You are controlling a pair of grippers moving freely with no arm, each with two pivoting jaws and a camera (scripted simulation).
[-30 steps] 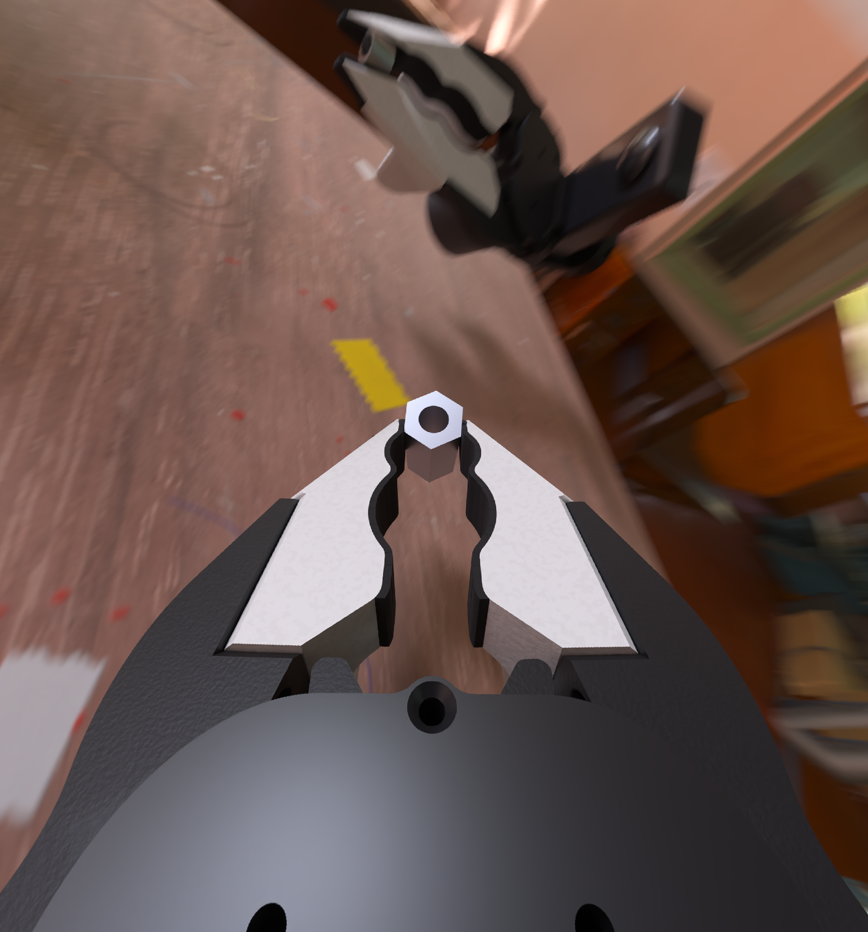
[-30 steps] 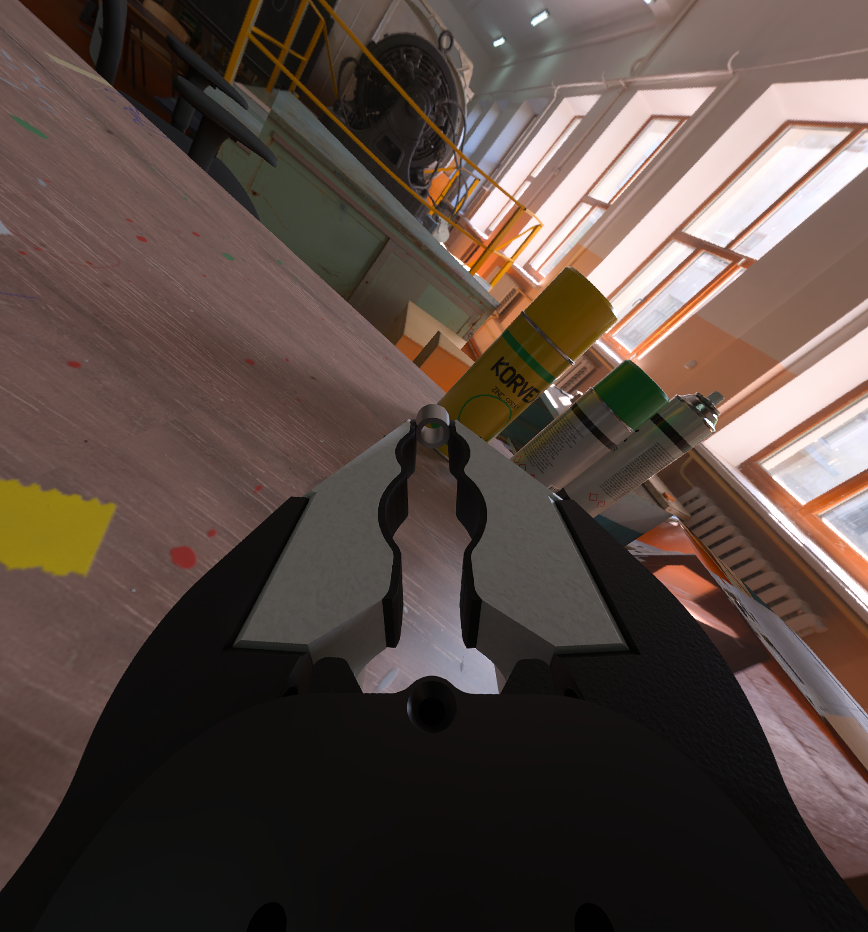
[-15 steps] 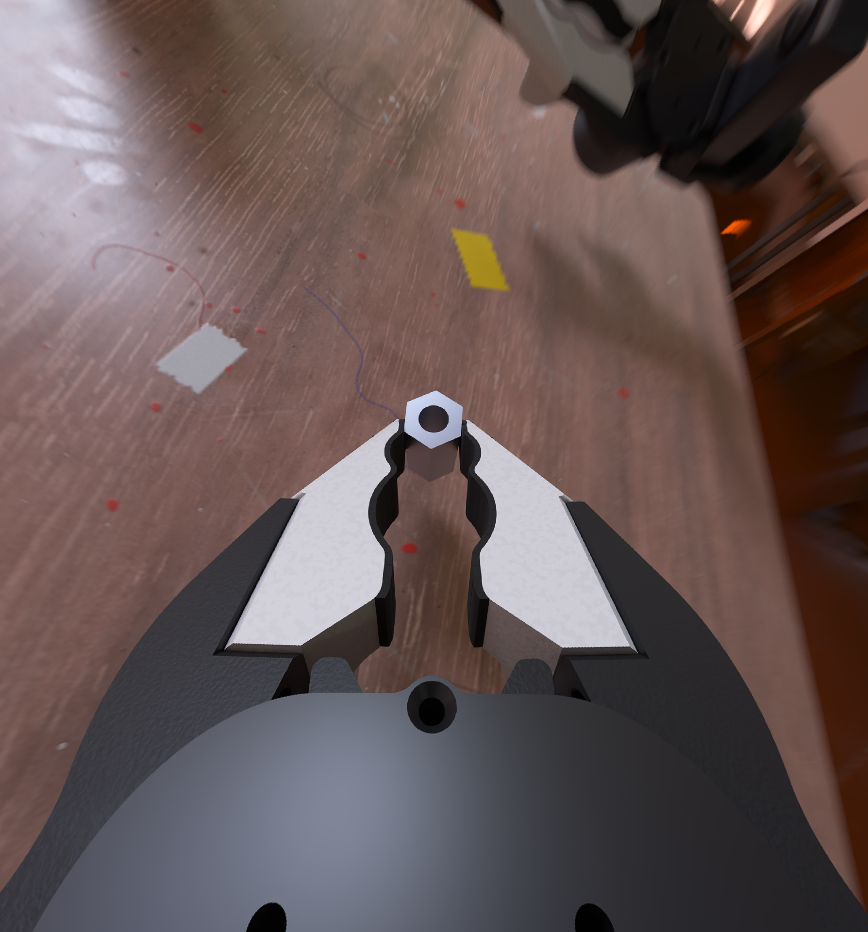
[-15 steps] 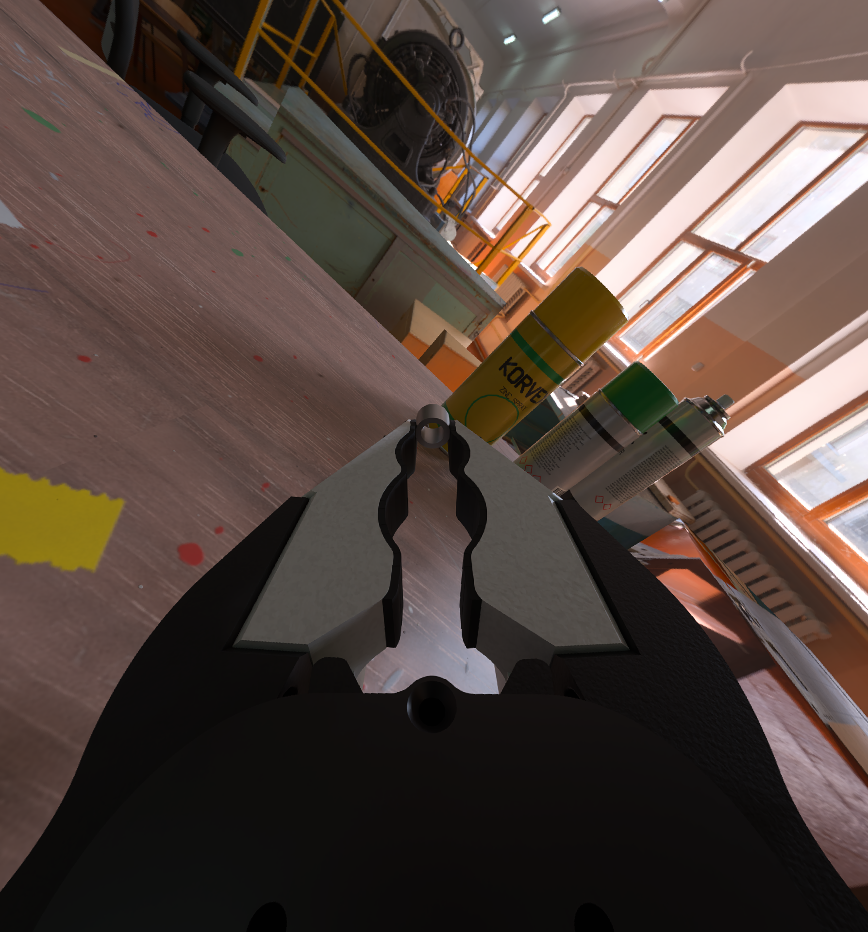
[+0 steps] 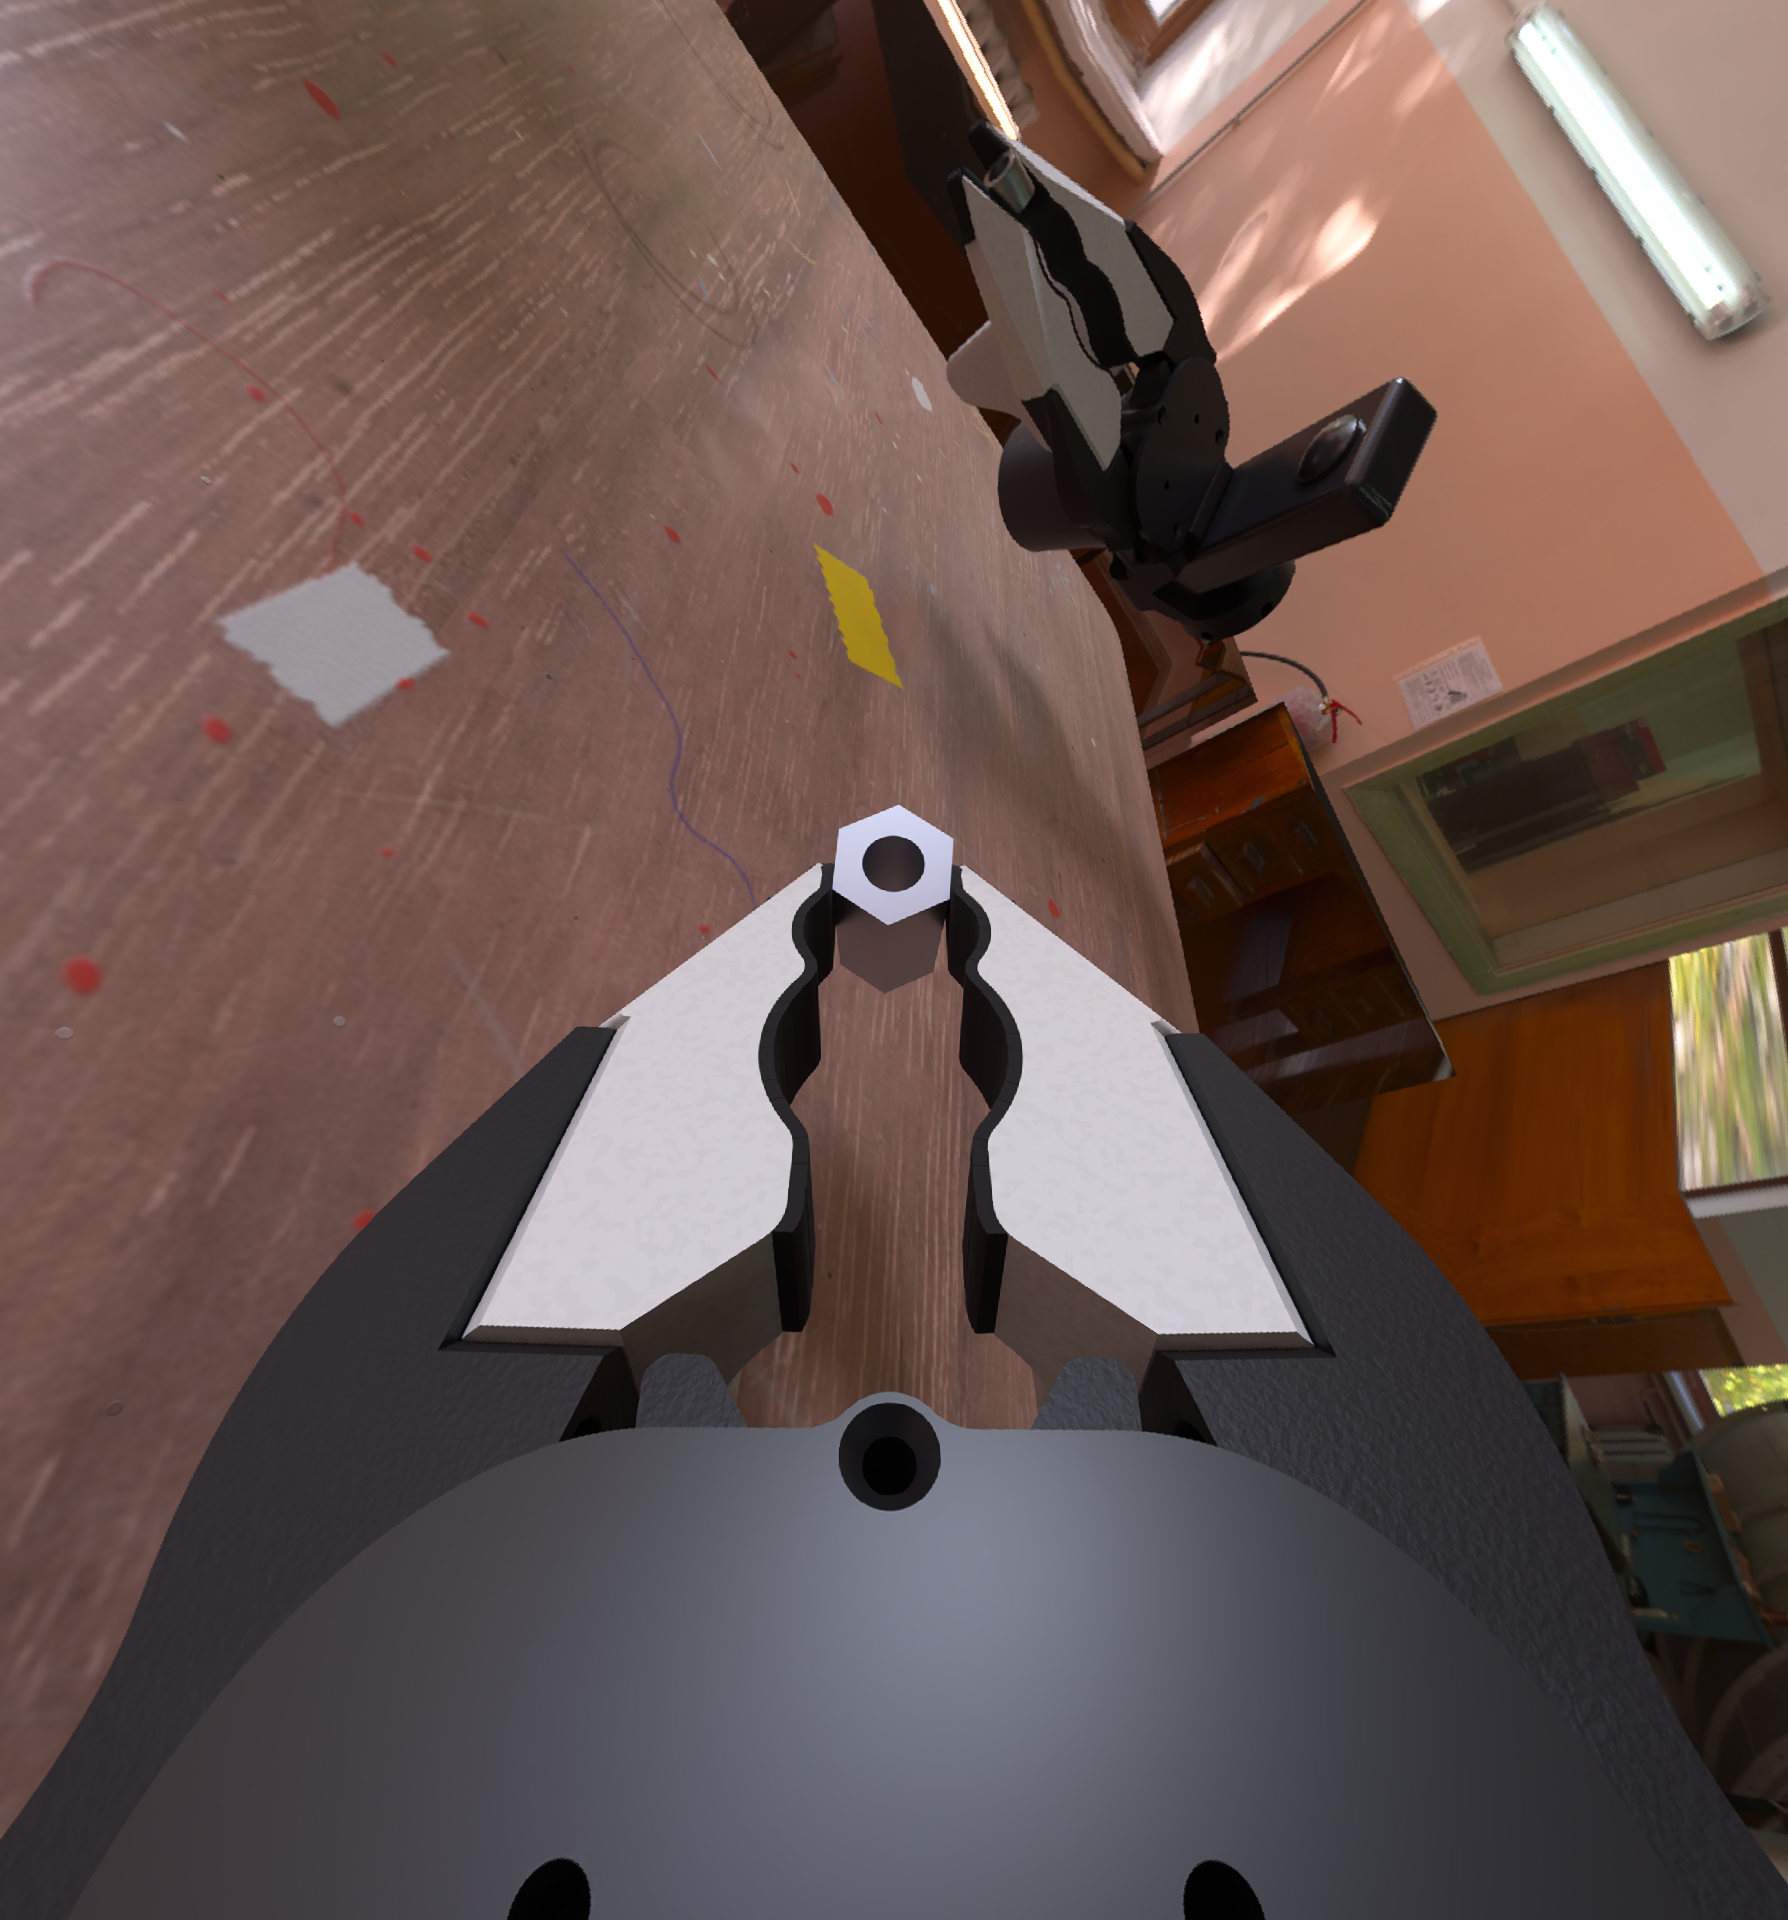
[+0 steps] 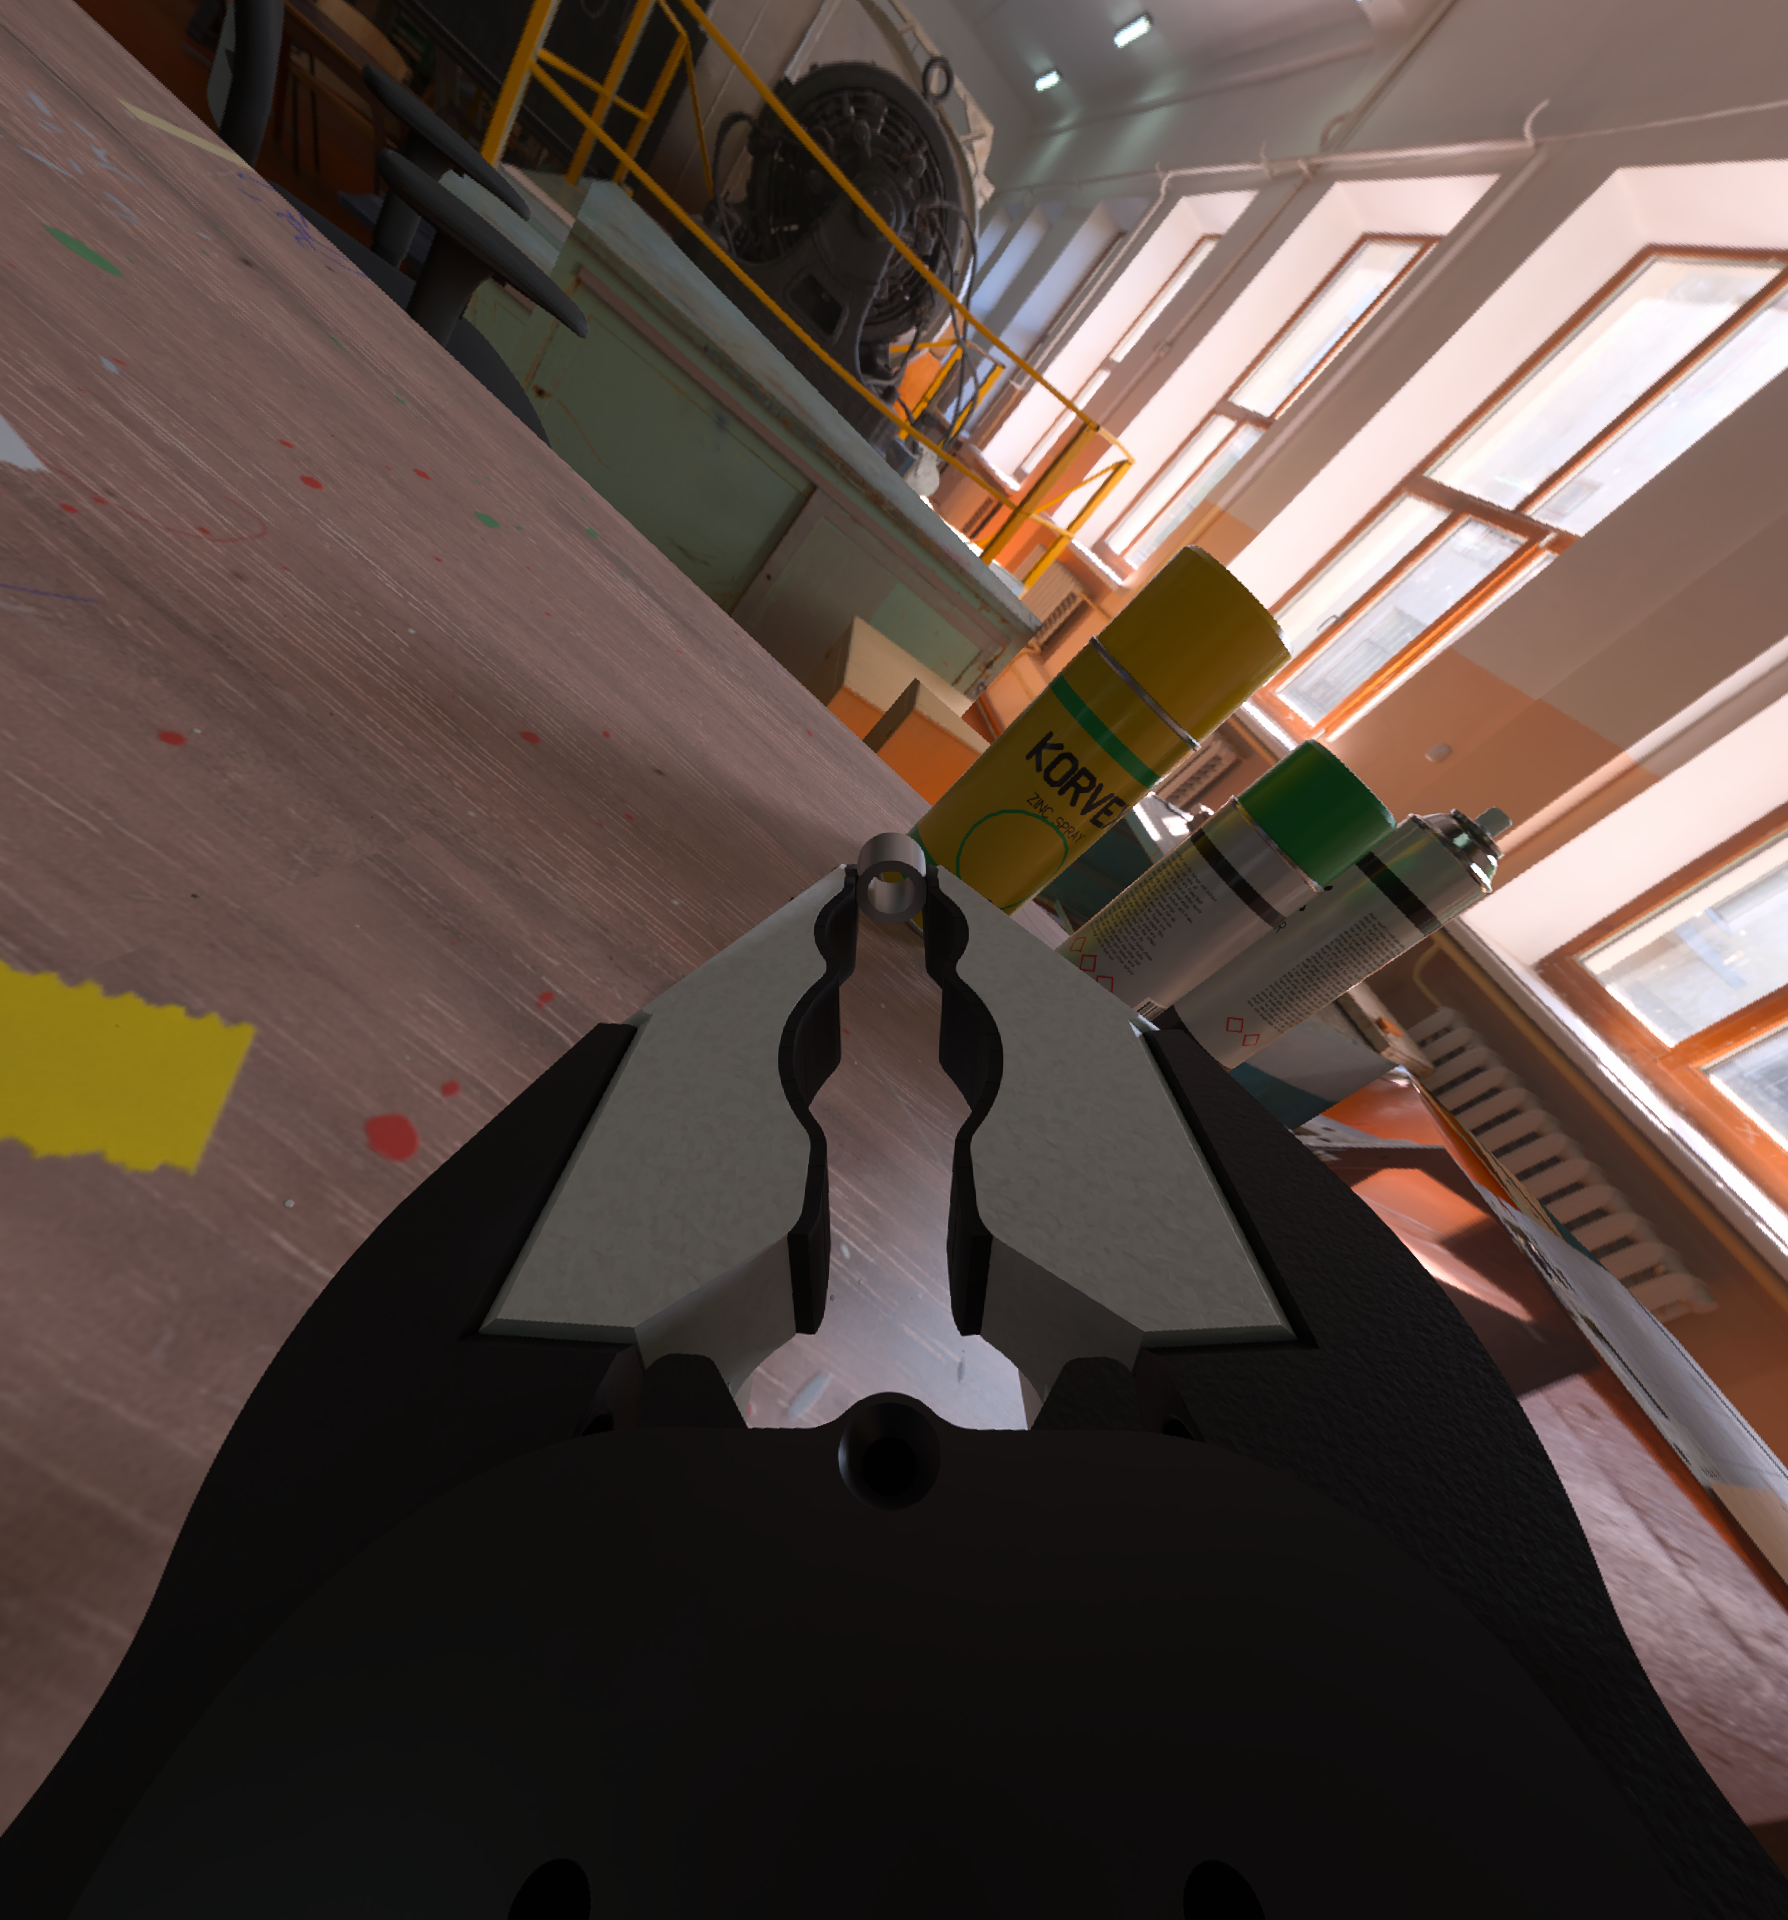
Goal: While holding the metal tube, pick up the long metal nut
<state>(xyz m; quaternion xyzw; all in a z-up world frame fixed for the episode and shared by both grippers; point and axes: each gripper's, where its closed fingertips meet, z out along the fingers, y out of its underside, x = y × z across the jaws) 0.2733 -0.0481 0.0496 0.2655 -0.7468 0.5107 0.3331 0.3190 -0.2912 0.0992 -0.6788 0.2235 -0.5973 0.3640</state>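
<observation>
My left gripper (image 5: 892, 902) is shut on the long metal nut (image 5: 892, 862), a silver hexagonal piece held at the fingertips, its bored end facing the camera, above the wooden table (image 5: 350, 312). My right gripper (image 6: 892, 906) is shut on the metal tube (image 6: 892, 871), a short grey cylinder pinched at the fingertips. The right gripper also shows in the left wrist view (image 5: 1035, 260), up and to the right over the table's edge, with the tube's dark end (image 5: 1009, 185) sticking out of its tips.
The table bears a yellow tape patch (image 5: 859, 615), a grey patch (image 5: 334, 646) and paint specks. Three spray cans (image 6: 1108, 738) stand near the table's far edge just beyond the right gripper. The table edge (image 5: 1129, 665) runs close on the right.
The left wrist view has swung and tilted over the table with the nut held still in the fingers. The right gripper has shifted only slightly, tube still held.
</observation>
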